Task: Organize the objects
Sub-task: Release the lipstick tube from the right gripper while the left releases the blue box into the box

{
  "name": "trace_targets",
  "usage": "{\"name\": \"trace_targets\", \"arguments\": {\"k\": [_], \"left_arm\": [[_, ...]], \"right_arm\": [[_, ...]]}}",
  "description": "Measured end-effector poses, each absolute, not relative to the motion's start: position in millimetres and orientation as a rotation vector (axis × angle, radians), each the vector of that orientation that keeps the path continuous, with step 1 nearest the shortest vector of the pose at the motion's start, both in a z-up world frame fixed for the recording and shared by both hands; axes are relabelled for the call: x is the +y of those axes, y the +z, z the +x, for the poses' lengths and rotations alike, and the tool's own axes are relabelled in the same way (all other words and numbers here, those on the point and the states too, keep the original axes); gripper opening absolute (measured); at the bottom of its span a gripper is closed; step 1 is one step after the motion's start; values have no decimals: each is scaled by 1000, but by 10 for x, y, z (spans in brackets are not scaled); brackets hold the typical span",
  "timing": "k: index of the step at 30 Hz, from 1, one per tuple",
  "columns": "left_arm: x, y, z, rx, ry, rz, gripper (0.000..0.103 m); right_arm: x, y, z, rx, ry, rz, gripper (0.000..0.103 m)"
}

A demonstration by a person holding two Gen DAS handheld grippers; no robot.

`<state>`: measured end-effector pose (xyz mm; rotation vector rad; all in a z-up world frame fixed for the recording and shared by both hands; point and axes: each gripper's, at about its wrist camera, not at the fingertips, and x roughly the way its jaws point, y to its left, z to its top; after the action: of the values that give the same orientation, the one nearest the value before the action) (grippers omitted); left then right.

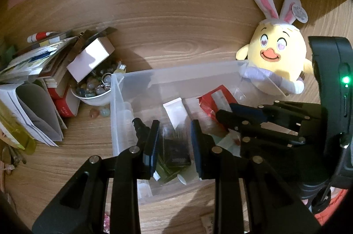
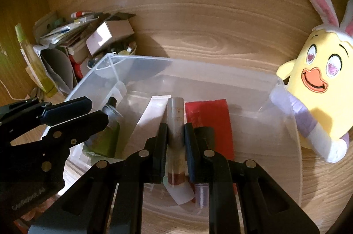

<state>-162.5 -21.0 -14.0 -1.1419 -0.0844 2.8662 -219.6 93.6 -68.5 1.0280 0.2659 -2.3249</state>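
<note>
Now, through my left wrist camera, my left gripper (image 1: pixel 175 145) hangs over the clear plastic bin (image 1: pixel 117 106), its jaws parted wide and holding nothing. Between the pads, down in the bin, lies a dark box (image 1: pixel 175 151) with a green bottle (image 1: pixel 164 170) just beside it at seven o'clock. A white packet (image 1: pixel 175 110) sits at twelve o'clock from the box, and a red packet (image 1: pixel 211 99) at one o'clock. My right gripper (image 1: pixel 245 116) comes in from three o'clock over the bin's right half. The yellow bunny-eared plush (image 1: pixel 275 53) leans on the bin's far right corner. At nine o'clock a white bowl of stones (image 1: pixel 94 88) stands beside a stack of books and papers (image 1: pixel 37 71).

From the right wrist camera, my right gripper (image 2: pixel 175 132) has its jaws closed onto a slim tube (image 2: pixel 175 121), pale at the top with something reddish at the bottom, possibly a lip product; the label is too blurred to read. The tube is above the bin (image 2: pixel 284 99), over the white packet (image 2: pixel 152 115), with the red packet (image 2: pixel 209 119) at three o'clock. My left gripper (image 2: pixel 77 112) enters at nine o'clock above the green bottle (image 2: pixel 108 132). The plush (image 2: pixel 313 88) sits at two o'clock.
</note>
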Motion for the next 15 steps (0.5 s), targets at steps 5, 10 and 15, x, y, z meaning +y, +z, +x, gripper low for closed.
{"name": "trace_targets", "arguments": {"k": [5, 10, 15], "left_arm": [[-197, -135, -1608, -77, 2871, -1135, 27], [-198, -129, -1602, -79, 2868, -1138, 27], [-175, -63, -1524, -71, 2876, -1102, 28]], "right_arm": [[900, -740, -2190, 274, -2311, 1049, 14], [916, -762, -2194, 253, -2283, 1079, 14], [929, -712, -2160, 265, -2283, 1067, 22]]}}
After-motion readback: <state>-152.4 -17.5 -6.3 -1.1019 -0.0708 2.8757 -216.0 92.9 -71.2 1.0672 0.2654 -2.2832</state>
